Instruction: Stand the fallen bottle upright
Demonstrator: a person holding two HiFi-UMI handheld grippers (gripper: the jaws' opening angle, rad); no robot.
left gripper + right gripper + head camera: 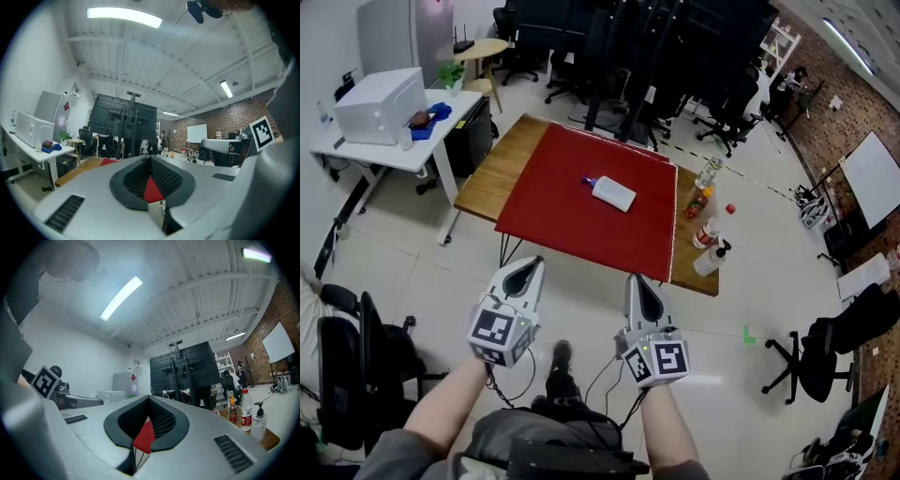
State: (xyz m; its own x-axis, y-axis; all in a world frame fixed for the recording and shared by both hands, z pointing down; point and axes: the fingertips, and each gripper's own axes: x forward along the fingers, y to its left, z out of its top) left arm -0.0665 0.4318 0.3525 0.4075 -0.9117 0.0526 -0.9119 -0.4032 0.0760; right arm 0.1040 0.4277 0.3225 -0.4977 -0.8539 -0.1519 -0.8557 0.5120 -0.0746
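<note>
Left gripper (531,264) hangs well short of the wooden table's (484,176) near edge, jaws pressed together with nothing in them. The fallen white plastic bottle (614,194) with the blue cap lies flat on the red cloth (553,225), roughly mid-table, a bit toward the far edge. Its cap points far-left and its base near-right. Right gripper (637,279) is closed and empty too. I'd say it's the nearer one, since the bottle's almost straight ahead of it.

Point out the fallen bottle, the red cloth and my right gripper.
fallen bottle (615,194), head view, middle of its white body
red cloth (553,211), head view, bare patch left of the bottle
right gripper (637,278), head view, tip where jaws meet
</note>
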